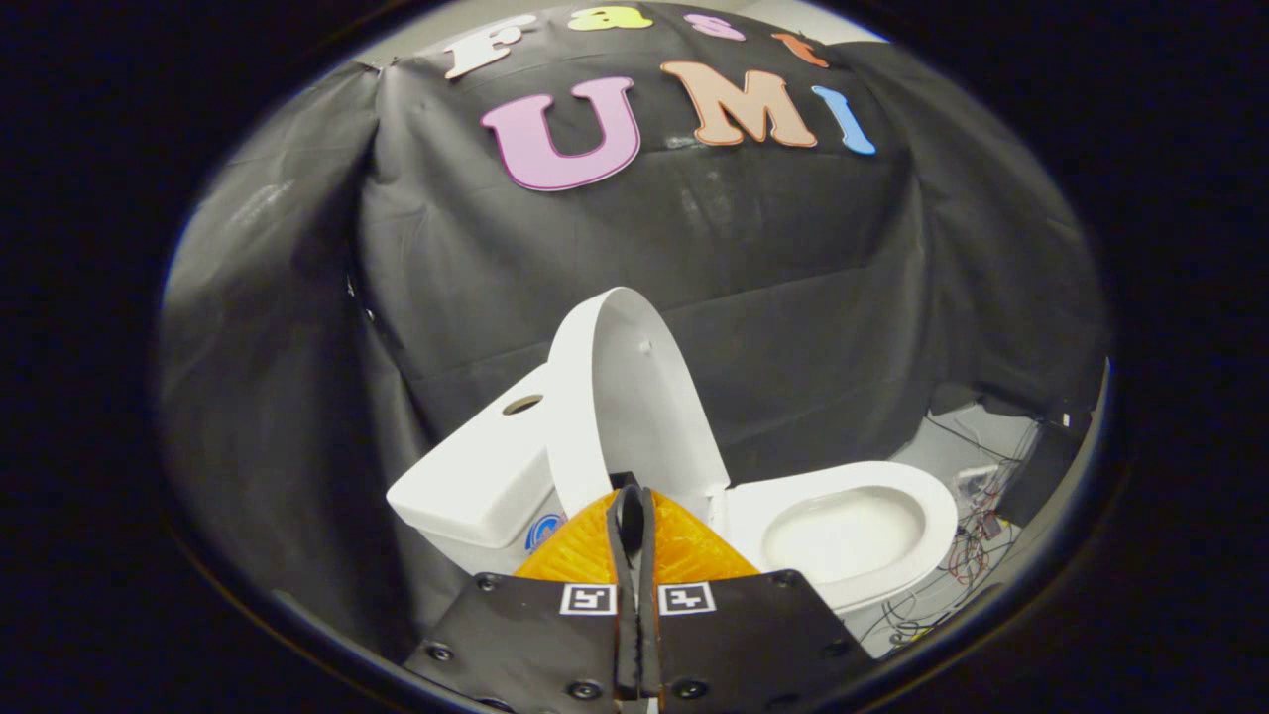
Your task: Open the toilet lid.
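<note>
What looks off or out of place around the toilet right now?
Mostly tidy. The lid stands raised against the tank, bowl open. Odd bit: loose cables lie tangled on the floor beside the bowl. The claw is shut, empty, just short of the lid.

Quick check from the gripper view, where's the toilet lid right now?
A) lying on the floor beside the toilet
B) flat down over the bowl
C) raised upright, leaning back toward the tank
C: the lid stands upright against the tank, the bowl is uncovered, and the gripper has its fingers closed together on nothing.
</note>
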### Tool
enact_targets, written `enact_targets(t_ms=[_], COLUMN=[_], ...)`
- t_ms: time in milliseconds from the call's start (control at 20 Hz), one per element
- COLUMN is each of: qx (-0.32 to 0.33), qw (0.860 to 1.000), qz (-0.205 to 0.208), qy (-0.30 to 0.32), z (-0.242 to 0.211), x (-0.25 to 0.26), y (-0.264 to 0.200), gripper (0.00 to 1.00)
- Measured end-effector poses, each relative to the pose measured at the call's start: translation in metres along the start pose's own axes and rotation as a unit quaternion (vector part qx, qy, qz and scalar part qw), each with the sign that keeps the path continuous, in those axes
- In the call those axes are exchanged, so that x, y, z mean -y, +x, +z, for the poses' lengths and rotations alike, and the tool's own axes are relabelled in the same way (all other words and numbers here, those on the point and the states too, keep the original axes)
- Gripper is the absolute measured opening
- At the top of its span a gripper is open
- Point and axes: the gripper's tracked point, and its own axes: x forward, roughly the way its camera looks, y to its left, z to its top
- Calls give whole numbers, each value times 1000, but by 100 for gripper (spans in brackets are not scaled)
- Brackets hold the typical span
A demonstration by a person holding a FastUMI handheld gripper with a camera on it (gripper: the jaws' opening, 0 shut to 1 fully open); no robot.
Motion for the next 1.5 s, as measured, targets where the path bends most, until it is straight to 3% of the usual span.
enact_targets(t_ms=[250, 400, 450, 600, 750, 1000, 1500], qx=[10, 10, 10, -7, -25, -15, 2], qw=[1000, 1000, 999, 997, 996, 996, 992], qz=[-2, 22, 46, 66, 91, 86, 120], qy=[-15, -17, -25, -39, -5, -7, -40], z=[-3, -7, -9, -26, -45, -43, -22], x=[-11, -20, -29, -25, -14, 13, 35], y=[1, 5, 6, 0, -7, -26, -66], gripper=[4, 13, 12, 55, 98, 98, 99])
